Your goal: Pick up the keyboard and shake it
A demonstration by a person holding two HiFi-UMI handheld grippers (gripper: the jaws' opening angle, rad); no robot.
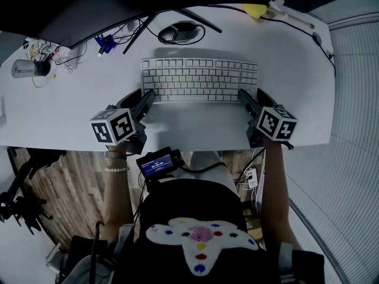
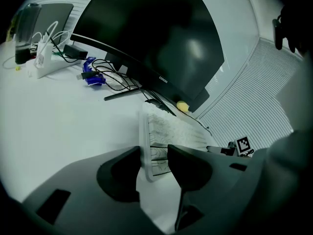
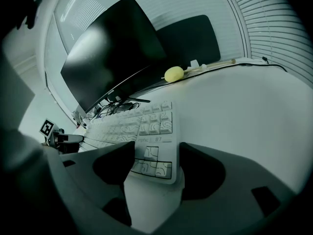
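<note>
My left gripper (image 1: 148, 96) and right gripper (image 1: 244, 96), jaws spread, straddle the near corners of the white keyboard (image 1: 199, 79) lying on the desk (image 1: 71, 111)

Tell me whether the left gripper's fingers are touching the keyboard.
Cannot tell. In the left gripper view the keyboard reaches between the fingers of the left gripper; their edges meet its outline, but neither gap nor contact shows plainly.

You get dim, bluish pictures with strong fisheye bending and black vignetting at every corner. In your left gripper view, soft glare sits on the monitor (image 2: 151, 38) at one o'clock.
</note>
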